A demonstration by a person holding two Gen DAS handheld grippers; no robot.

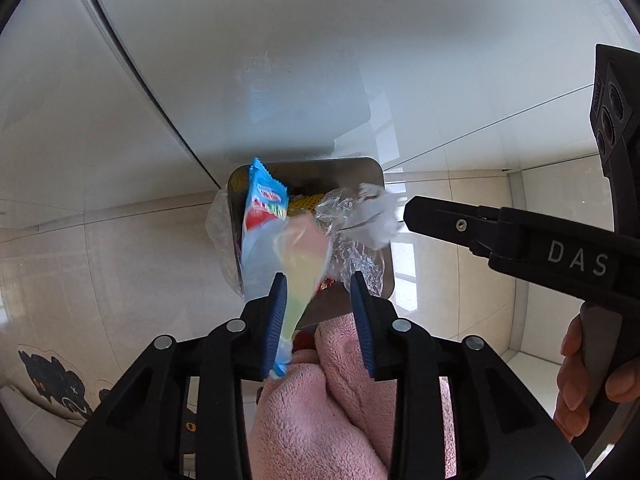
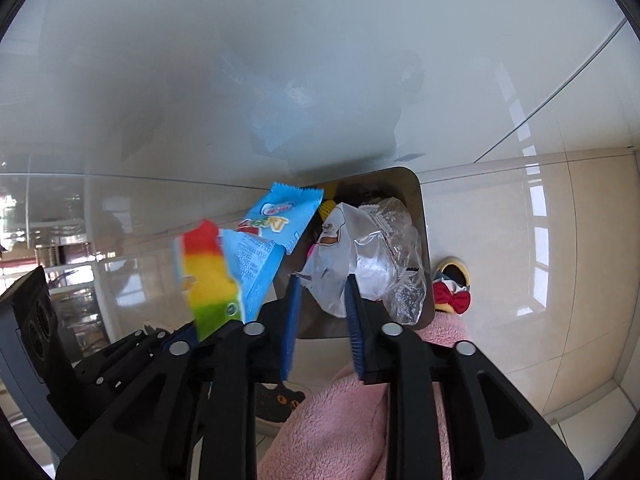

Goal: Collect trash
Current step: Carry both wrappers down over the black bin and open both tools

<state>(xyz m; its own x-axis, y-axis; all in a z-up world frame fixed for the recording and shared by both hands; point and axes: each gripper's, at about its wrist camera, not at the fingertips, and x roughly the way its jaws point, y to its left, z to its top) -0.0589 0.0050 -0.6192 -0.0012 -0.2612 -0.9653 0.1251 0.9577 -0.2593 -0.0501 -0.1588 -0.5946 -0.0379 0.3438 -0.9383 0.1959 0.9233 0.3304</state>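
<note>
A metal trash bin (image 1: pixel 362 165) stands on the tiled floor below both grippers, holding crumpled clear plastic (image 1: pixel 352 256) and wrappers. My left gripper (image 1: pixel 318 280) is open above it. A blue ice-pop wrapper (image 1: pixel 266 208) with a rainbow print hangs blurred against its left pad only; the right pad is clear of it. In the right wrist view the same wrapper (image 2: pixel 256 252) shows at the left, over the bin (image 2: pixel 418 196). My right gripper (image 2: pixel 324 280) is open, with a white and clear wrapper (image 2: pixel 340 256) loose just beyond its pads. From the left wrist view the right gripper (image 1: pixel 408 212) sits just right of that blurred white wrapper (image 1: pixel 376 216).
A glossy white cabinet front (image 1: pixel 240 40) rises directly behind the bin. Pink fleece clothing (image 1: pixel 320 408) fills the bottom of both views. A slipper with a red bow (image 2: pixel 452 296) lies right of the bin. A black cat floor mat (image 1: pixel 52 384) lies at the lower left.
</note>
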